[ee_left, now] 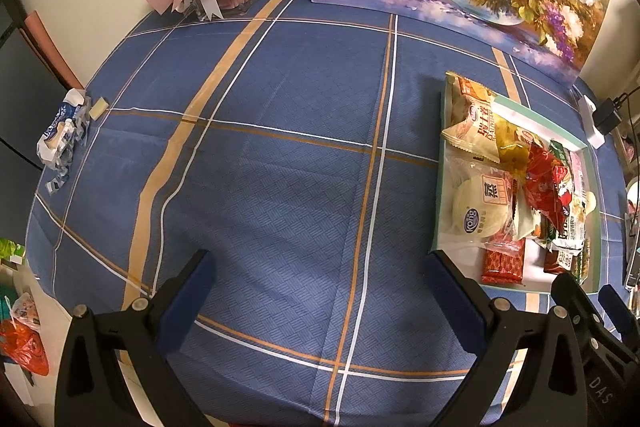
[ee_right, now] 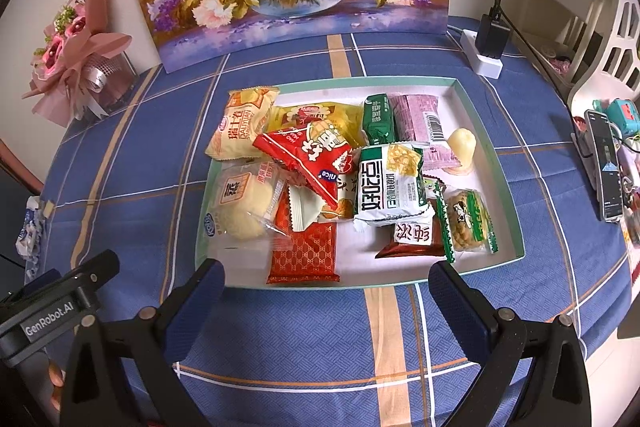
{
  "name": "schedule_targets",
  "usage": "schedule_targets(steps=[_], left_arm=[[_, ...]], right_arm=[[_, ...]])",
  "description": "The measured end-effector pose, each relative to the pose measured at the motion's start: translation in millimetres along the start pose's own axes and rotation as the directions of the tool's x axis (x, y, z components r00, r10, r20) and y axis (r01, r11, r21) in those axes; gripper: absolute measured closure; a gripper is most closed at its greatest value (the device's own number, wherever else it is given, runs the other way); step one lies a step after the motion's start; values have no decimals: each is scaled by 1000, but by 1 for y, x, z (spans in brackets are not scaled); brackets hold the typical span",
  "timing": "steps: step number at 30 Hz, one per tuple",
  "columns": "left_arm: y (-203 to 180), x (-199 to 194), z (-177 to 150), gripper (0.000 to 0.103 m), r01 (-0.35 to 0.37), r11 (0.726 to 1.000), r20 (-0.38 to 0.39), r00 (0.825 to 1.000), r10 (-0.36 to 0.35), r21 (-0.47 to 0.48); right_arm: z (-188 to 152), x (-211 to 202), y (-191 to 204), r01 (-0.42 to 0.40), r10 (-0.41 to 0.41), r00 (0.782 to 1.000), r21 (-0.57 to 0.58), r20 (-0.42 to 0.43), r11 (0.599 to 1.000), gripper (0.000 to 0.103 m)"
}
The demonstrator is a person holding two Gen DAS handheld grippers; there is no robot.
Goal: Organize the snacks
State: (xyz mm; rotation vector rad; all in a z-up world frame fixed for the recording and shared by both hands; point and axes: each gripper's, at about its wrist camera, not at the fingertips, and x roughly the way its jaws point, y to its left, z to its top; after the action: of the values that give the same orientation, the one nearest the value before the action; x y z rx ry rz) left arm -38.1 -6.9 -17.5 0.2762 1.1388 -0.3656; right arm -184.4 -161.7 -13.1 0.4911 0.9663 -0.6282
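The right gripper (ee_right: 326,281) has its fingers spread wide with nothing between them, poised over the blue checked worktop (ee_right: 280,339) just short of the tray's near rim. Straight ahead of those fingers lies the shallow green-edged tray (ee_right: 486,131), and all the snacks in view sit inside it in a loose, overlapping heap: a red patterned packet (ee_right: 303,253) nearest the fingertips, a clear-wrapped bun (ee_right: 240,205) ahead and to the left, a red bag (ee_right: 310,155) and a white-and-green packet (ee_right: 390,185) piled further ahead, a purple pack (ee_right: 416,115) at the far side. By my reading the gathering is done, but the neat arranging is yet to come. The left gripper (ee_left: 316,261) is likewise released and empty, over bare cloth, with the tray off to the right of its fingers. A crumpled blue wrapper (ee_left: 62,131) lies far ahead to their left, well apart from the tray.
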Motion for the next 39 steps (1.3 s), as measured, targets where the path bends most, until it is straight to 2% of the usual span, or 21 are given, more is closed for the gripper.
schedule_targets(steps=[39], left_arm=[[2,1,0,0,-5,1000,-4,1000,5,-2]], right_arm=[[-2,2,0,2,-2,1000,1,-3,1000,0]])
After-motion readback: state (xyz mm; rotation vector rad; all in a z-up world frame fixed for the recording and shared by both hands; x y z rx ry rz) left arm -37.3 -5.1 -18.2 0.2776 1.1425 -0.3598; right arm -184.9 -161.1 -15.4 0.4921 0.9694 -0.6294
